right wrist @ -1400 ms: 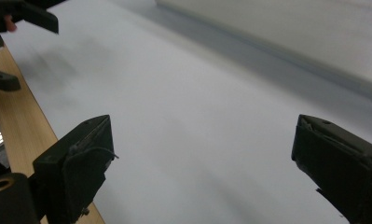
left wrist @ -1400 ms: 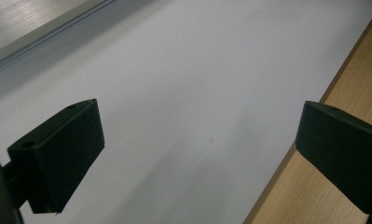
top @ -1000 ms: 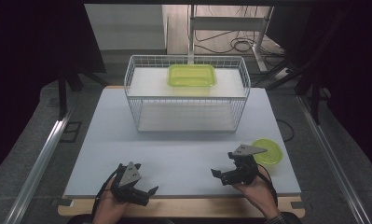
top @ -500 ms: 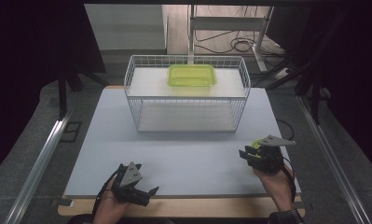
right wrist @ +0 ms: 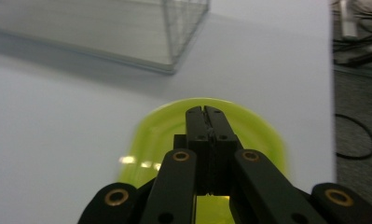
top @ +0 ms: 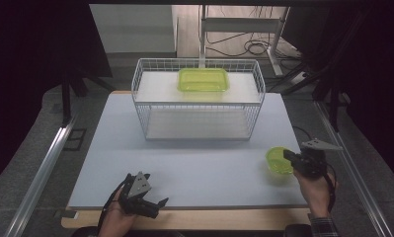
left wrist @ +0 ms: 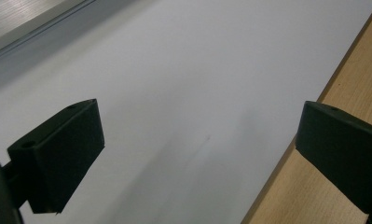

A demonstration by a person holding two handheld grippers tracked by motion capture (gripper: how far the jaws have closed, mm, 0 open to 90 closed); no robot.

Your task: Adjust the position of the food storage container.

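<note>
Bowl (right wrist: 165, 126) rim perhaps behind jaws

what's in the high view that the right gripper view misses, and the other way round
High view alone: the green rectangular tray on top of the wire rack, the left gripper open near the table's front edge, and both hands. Right gripper view alone: a close look at the right gripper, jaws pressed together above the round green bowl, apparently with nothing between them. Both share the wire rack, the bowl and the white table.
</note>
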